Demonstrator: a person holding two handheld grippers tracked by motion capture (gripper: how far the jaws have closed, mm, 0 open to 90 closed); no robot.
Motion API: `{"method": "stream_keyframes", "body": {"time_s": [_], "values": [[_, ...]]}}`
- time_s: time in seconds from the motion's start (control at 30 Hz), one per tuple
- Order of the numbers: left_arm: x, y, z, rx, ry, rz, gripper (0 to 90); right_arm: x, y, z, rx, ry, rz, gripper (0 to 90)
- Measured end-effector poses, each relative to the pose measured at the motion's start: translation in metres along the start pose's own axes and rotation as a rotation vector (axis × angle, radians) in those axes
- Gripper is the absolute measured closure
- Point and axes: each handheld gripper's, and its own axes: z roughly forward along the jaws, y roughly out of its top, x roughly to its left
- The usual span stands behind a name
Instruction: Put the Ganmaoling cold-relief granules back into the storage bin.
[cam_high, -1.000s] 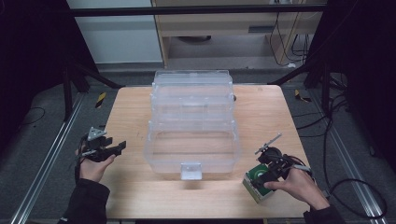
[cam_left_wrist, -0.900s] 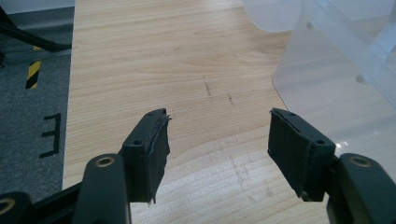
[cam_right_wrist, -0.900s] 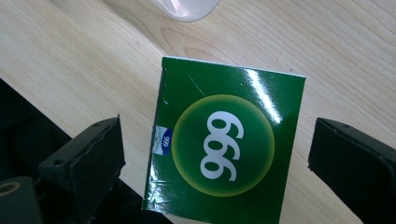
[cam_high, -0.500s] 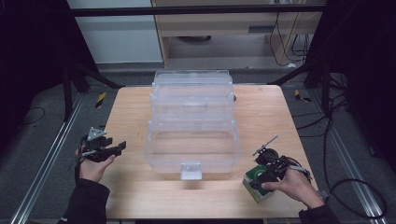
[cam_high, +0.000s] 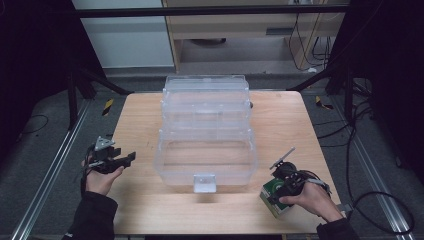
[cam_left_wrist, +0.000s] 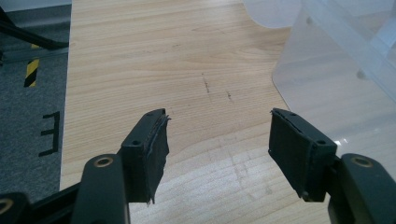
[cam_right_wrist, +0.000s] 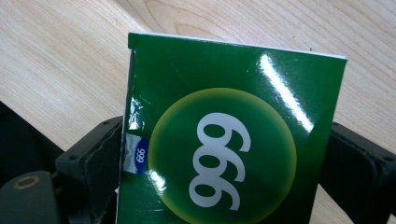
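A green box with "999" in a yellow circle sits at the table's front right. My right gripper is shut on it, with one black jaw pressed against each side. At the left edge of the table a hand holds my left gripper above the wood; its jaws are wide open with nothing between them. A clear plastic tiered storage box stands in the middle of the table, and its wall shows at the right of the left gripper view.
The wooden table has bare wood to the left and right of the clear box. A white latch sticks out from the box's front. Metal rails, cables and dark floor surround the table.
The right hand and its gripper have shifted slightly over the green box, which stays at the same spot. The left gripper has not moved.
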Motion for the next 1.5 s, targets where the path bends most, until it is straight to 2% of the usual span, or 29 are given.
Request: {"method": "stream_keyframes", "body": {"time_s": [0.33, 0.53, 0.7, 0.77, 0.8, 0.9, 0.93, 0.97, 1.13, 1.23, 1.5], "values": [[-0.001, 0.0, 0.001, 0.007, -0.002, 0.001, 36.7, 0.0, 0.003, -0.001, 0.036, -0.009, 0.032, 14.4], [-0.003, 0.0, 0.003, 0.012, -0.006, 0.009, 36.7, 0.0, 0.001, -0.006, 0.025, -0.029, 0.053, 17.0], [-0.003, 0.0, 0.004, 0.014, -0.007, 0.011, 36.7, -0.002, -0.001, -0.012, 0.013, -0.042, 0.037, 17.3], [-0.003, 0.0, 0.003, 0.016, -0.005, 0.013, 36.7, -0.003, -0.001, -0.018, -0.008, -0.04, 0.025, 17.3], [-0.003, 0.0, 0.003, 0.017, -0.006, 0.013, 36.7, -0.003, 0.0, -0.024, -0.036, -0.04, 0.021, 17.3], [-0.003, -0.001, 0.004, 0.019, -0.008, 0.014, 36.7, -0.003, 0.001, -0.031, -0.058, -0.039, 0.02, 17.3], [-0.003, -0.001, 0.004, 0.022, -0.008, 0.015, 36.7, -0.004, 0.002, -0.038, -0.085, -0.043, 0.006, 17.3], [-0.004, -0.001, 0.004, 0.022, -0.009, 0.013, 36.7, -0.004, 0.002, -0.038, -0.085, -0.043, 0.006, 17.3], [-0.005, -0.001, 0.005, 0.028, -0.014, 0.018, 36.8, -0.005, 0.006, -0.056, -0.145, -0.075, -0.03, 17.3], [-0.005, -0.001, 0.005, 0.03, -0.012, 0.018, 36.8, -0.006, 0.007, -0.061, -0.158, -0.078, -0.034, 17.4], [-0.005, -0.001, 0.006, 0.036, -0.016, 0.023, 36.9, -0.011, 0.013, -0.079, -0.19, -0.095, -0.08, 17.4]]}}
